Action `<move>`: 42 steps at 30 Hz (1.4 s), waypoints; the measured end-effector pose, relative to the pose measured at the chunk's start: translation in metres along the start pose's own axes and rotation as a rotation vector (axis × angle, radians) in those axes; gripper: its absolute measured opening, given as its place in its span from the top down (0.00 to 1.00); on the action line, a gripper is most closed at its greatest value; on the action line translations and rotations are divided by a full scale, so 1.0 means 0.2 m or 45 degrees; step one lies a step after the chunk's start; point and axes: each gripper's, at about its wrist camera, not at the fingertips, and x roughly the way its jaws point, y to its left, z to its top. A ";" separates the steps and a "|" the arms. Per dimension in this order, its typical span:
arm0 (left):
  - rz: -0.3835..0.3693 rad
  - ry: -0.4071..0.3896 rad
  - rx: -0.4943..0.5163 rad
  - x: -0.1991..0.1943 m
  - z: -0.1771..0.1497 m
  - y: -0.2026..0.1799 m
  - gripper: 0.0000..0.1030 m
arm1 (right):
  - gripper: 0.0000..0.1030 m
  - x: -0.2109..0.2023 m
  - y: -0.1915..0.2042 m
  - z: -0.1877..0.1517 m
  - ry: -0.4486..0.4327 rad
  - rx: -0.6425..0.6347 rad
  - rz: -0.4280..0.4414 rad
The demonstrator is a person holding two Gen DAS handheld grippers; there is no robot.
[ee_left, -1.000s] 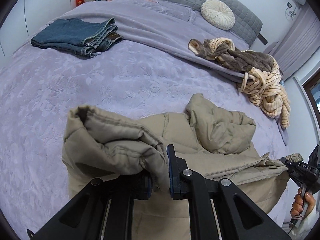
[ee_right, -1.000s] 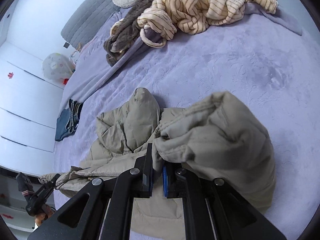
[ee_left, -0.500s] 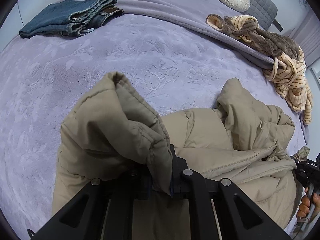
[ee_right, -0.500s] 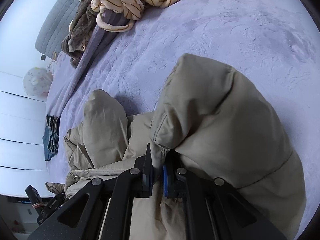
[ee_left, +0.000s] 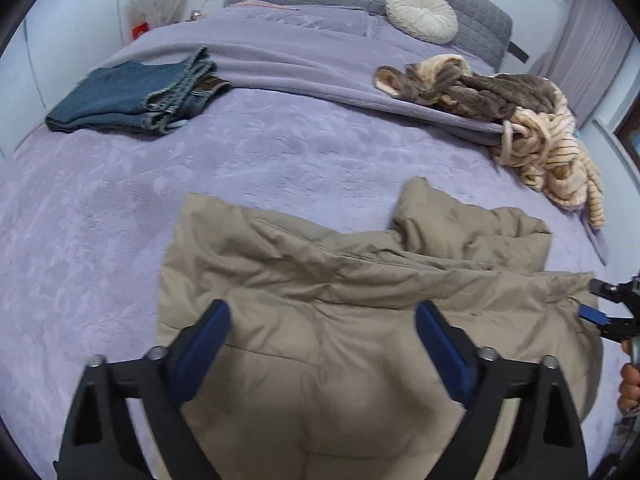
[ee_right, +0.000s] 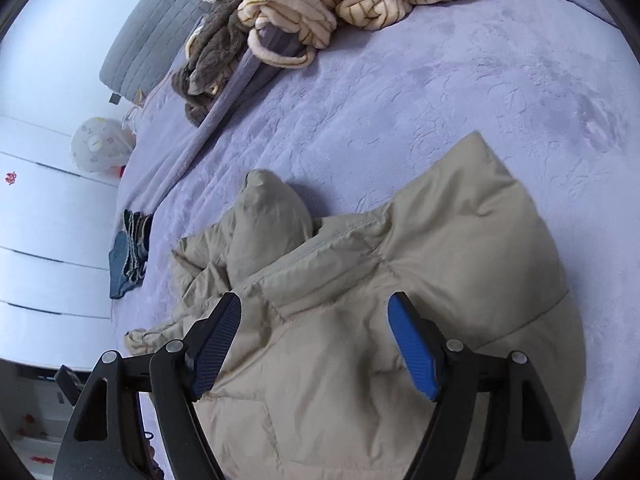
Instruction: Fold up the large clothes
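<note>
Your left hand-held gripper [ee_left: 322, 344] is hovering with its jaws spread wide over the beige puffer jacket [ee_left: 360, 288], gripping nothing. Your right hand-held gripper [ee_right: 314, 344] is gaping open above the jacket too. The jacket is lying on the purple bed [ee_left: 260, 152], with folded jeans [ee_left: 136, 96] and a striped robe [ee_left: 540, 140] lying beyond the jacket.

A lavender bed [ee_left: 280, 152] carries a beige puffer jacket [ee_left: 360, 288], folded jeans [ee_left: 132, 96] and striped clothes [ee_left: 536, 140].
</note>
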 end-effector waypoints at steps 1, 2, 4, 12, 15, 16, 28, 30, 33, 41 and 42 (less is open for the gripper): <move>-0.068 0.028 0.007 0.02 -0.01 -0.04 0.43 | 0.57 0.02 0.03 -0.03 0.022 -0.039 0.008; -0.128 0.052 0.017 0.05 -0.02 -0.08 0.53 | 0.87 0.06 0.06 -0.06 0.057 -0.074 0.005; -0.153 0.070 0.067 0.13 -0.06 -0.18 0.59 | 0.90 0.17 0.12 -0.11 0.114 -0.139 0.009; 0.031 0.057 0.122 0.50 -0.06 -0.31 0.60 | 1.00 0.51 0.09 -0.05 0.125 -0.176 -0.103; 0.048 0.067 0.145 0.55 0.01 -0.30 0.60 | 1.00 0.55 0.09 0.00 0.134 -0.202 -0.119; 0.042 0.069 0.144 0.54 0.02 -0.29 0.60 | 1.00 0.55 0.09 0.02 0.144 -0.204 -0.116; 0.287 0.008 0.006 0.48 0.11 0.27 0.59 | 1.00 0.14 -0.31 0.19 -0.062 -0.085 -0.377; 0.292 0.019 -0.011 0.54 0.11 0.29 0.59 | 1.00 0.20 -0.36 0.20 -0.048 -0.063 -0.366; 0.313 0.028 -0.009 0.61 0.12 0.28 0.59 | 1.00 0.26 -0.38 0.23 -0.055 -0.064 -0.389; 0.307 0.071 -0.062 0.53 0.17 0.29 0.59 | 0.96 0.20 -0.34 0.25 -0.067 0.036 -0.391; 0.310 0.068 -0.059 0.49 0.16 0.29 0.59 | 0.96 0.17 -0.32 0.24 -0.068 0.035 -0.387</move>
